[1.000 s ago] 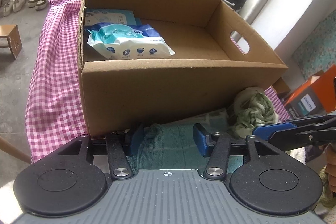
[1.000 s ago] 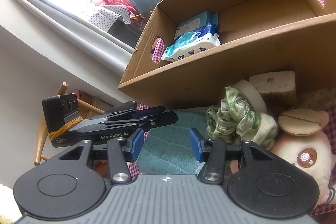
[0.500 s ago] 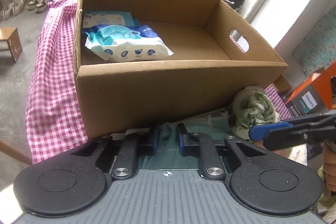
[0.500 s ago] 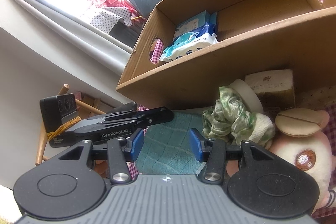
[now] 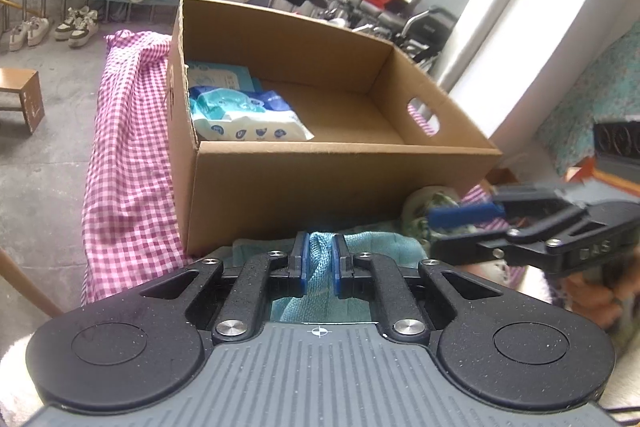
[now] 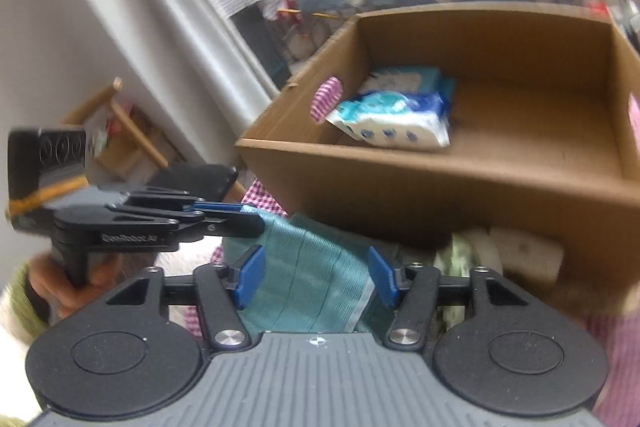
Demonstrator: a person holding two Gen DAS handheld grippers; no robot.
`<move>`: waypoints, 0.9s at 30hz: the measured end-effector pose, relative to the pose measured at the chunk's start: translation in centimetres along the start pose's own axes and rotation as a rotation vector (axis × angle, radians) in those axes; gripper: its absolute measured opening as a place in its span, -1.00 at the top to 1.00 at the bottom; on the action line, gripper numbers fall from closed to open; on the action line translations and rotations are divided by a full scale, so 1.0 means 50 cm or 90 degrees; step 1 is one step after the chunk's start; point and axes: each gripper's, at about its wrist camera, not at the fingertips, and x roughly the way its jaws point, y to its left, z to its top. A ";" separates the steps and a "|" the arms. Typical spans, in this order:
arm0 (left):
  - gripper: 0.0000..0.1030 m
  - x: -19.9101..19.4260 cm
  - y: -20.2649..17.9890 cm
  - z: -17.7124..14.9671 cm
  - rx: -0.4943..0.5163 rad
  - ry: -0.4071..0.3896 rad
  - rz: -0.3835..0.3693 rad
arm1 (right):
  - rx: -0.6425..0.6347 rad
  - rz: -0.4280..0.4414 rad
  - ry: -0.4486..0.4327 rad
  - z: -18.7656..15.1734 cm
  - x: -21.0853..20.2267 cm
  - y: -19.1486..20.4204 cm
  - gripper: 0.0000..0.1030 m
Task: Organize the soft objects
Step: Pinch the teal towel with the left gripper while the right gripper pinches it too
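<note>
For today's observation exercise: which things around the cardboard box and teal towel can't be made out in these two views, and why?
- Left wrist view: most of the teal towel, behind the left gripper.
- Left wrist view: the green patterned cloth, partly behind the right gripper.
- Right wrist view: pale items under the cardboard box edge, motion-blurred.

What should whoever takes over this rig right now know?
Left gripper: shut on a fold of the teal towel.
Right gripper: open, jaws just widened, towel between them but not pinched.
Cardboard box: holds two wipes packs, far side bare.
Done: wipes packed, towel gripped.
Left: put the towel in the box, then the green patterned cloth beside the box.
</note>
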 end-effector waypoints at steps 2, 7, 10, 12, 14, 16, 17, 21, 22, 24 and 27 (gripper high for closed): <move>0.81 -0.010 0.004 -0.005 -0.002 -0.008 -0.010 | -0.070 0.002 0.009 0.021 0.009 0.015 -0.31; 0.81 -0.025 0.025 -0.014 -0.014 -0.023 -0.034 | -0.162 0.072 0.097 0.065 0.066 0.009 -0.33; 0.81 -0.029 0.039 -0.019 -0.022 -0.028 -0.048 | -0.210 0.092 0.155 0.080 0.102 0.008 -0.32; 0.81 -0.031 0.045 -0.021 -0.025 -0.031 -0.061 | -0.229 0.120 0.196 0.081 0.123 0.010 -0.32; 0.81 -0.033 0.048 -0.022 -0.023 -0.034 -0.070 | -0.240 0.140 0.232 0.078 0.140 0.009 -0.29; 0.81 -0.034 0.050 -0.023 -0.021 -0.036 -0.077 | -0.241 0.158 0.265 0.079 0.151 0.011 -0.19; 0.81 -0.035 0.049 -0.023 -0.021 -0.037 -0.080 | -0.235 0.170 0.280 0.080 0.153 0.011 -0.04; 0.81 -0.044 0.042 -0.026 -0.021 -0.046 -0.082 | -0.255 0.144 0.304 0.059 0.148 0.031 0.66; 0.81 -0.048 0.041 -0.025 -0.024 -0.051 -0.083 | -0.255 0.130 0.296 0.057 0.141 0.036 0.77; 0.81 -0.058 0.039 -0.018 -0.033 -0.064 -0.084 | -0.249 0.108 0.269 0.060 0.120 0.048 0.84; 0.81 -0.080 0.035 0.004 -0.045 -0.098 -0.087 | -0.270 0.059 0.200 0.078 0.069 0.077 0.86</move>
